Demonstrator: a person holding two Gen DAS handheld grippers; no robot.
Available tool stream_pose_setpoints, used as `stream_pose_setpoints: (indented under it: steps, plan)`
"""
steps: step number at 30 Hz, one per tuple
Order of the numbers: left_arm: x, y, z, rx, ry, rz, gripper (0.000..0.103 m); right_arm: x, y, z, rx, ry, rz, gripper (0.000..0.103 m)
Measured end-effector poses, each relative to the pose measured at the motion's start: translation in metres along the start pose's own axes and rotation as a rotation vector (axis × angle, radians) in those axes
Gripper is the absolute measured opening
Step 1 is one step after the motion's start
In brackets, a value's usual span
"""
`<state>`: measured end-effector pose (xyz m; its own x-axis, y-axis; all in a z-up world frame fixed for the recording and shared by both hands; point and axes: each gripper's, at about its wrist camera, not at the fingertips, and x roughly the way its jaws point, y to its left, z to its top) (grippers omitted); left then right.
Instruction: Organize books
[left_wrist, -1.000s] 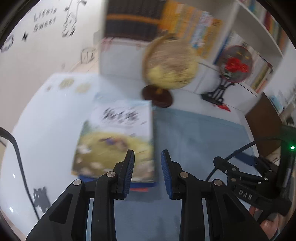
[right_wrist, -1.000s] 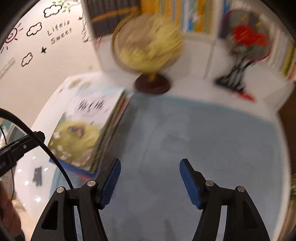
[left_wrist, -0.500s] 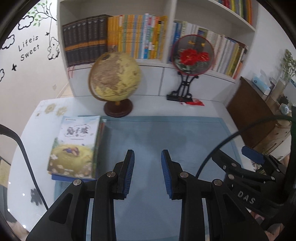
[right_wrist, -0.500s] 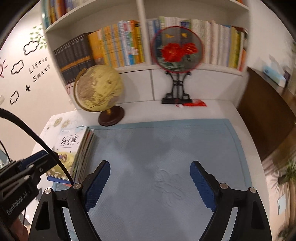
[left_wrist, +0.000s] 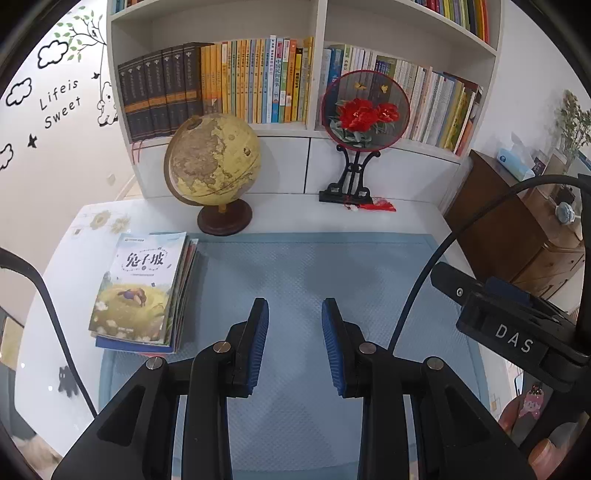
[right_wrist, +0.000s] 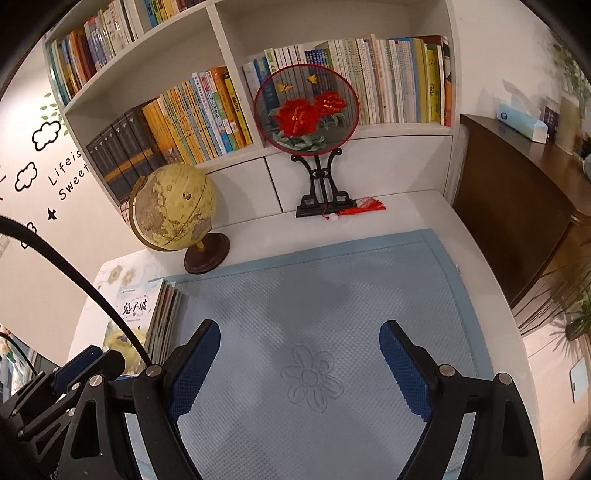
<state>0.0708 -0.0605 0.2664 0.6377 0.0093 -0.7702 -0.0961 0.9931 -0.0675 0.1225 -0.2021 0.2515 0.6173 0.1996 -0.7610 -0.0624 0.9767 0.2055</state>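
- Both grippers have pulled back and up from the stack of picture books (left_wrist: 142, 291); the whole desk and the bookshelf (left_wrist: 317, 70) beyond now show.
- The stack lies flat at nine o'clock on the blue mat (left_wrist: 314, 266), just in front of the globe (left_wrist: 212, 160), squared and untouched.
- Left gripper (left_wrist: 295, 341): jaws narrow, nothing between them.
- Right gripper (right_wrist: 299, 365): jaws have just been opening, now wide and empty.
- Judgement: the stacking looks finished, with nothing left loose on the mat.
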Motion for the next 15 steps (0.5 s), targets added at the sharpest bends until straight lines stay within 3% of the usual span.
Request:
stream_pose_setpoints:
  steps: [4, 15]
  plan:
    - [0.001, 0.0, -0.002, -0.002, 0.004, 0.011, 0.027, -0.008, 0.005, -0.001, -0.021, -0.037, 0.046, 0.087]
    - [0.002, -0.002, -0.004, -0.015, 0.002, 0.017, 0.027, -0.015, 0.021, -0.005, -0.098, -0.056, 0.018, 0.087]
